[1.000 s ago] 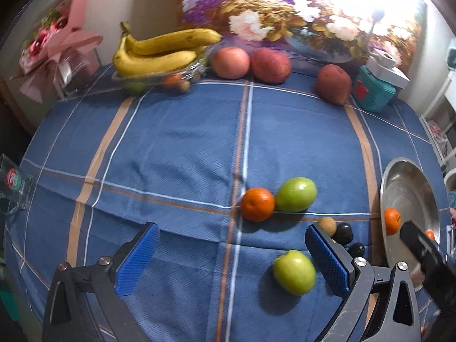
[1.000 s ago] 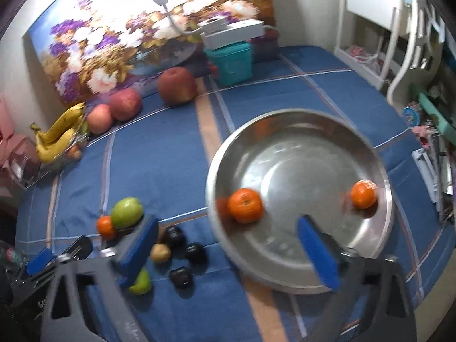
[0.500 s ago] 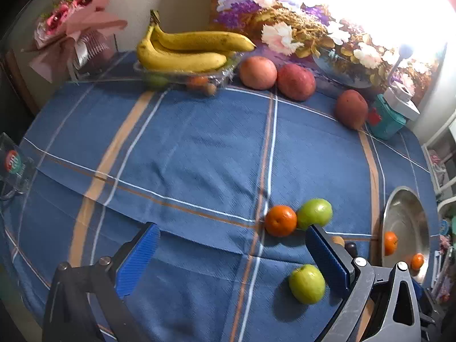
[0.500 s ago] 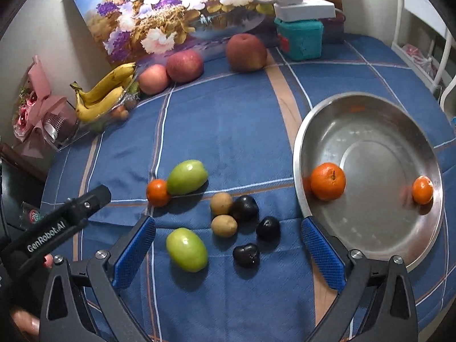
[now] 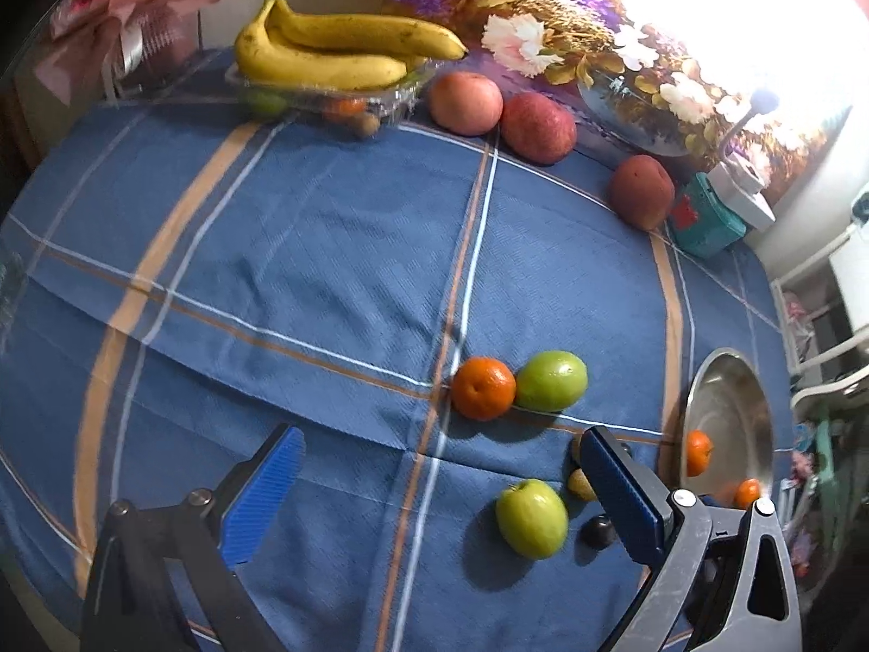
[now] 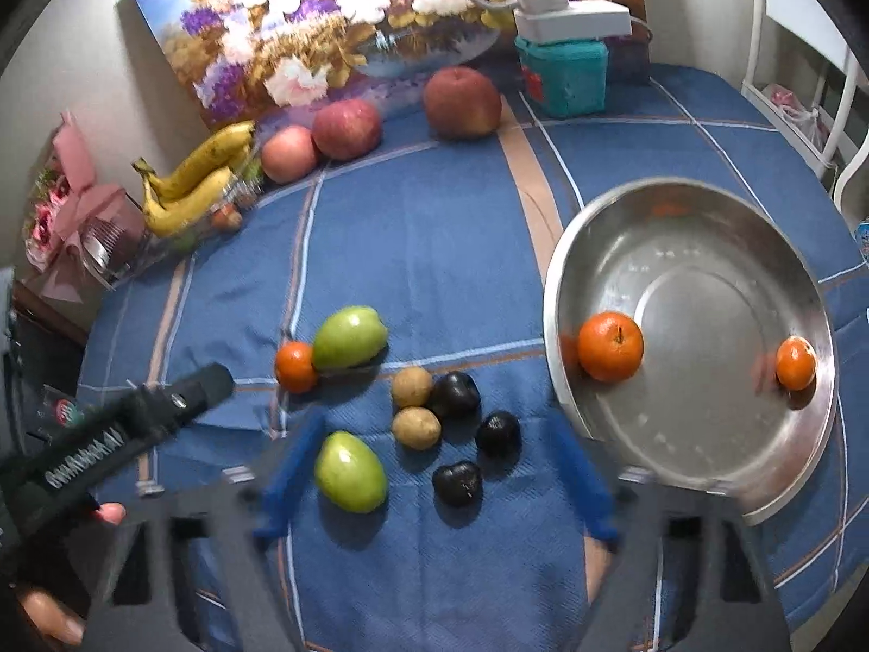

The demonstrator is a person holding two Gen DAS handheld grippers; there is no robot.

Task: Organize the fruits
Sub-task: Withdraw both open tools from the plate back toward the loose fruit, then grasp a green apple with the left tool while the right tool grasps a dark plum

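Two oranges already lie in the steel bowl at the right of the bench, so it is likely the collecting place; a third orange touches a green fruit mid-cloth. The left claw hovers wide open and empty above the cloth. The right claw, blurred, seems open and empty over the near green fruit.

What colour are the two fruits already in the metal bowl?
Both fruits in the metal bowl are orange, clearest in the right wrist view.

Blue plaid tablecloth, silver bowl, orange tangerines.
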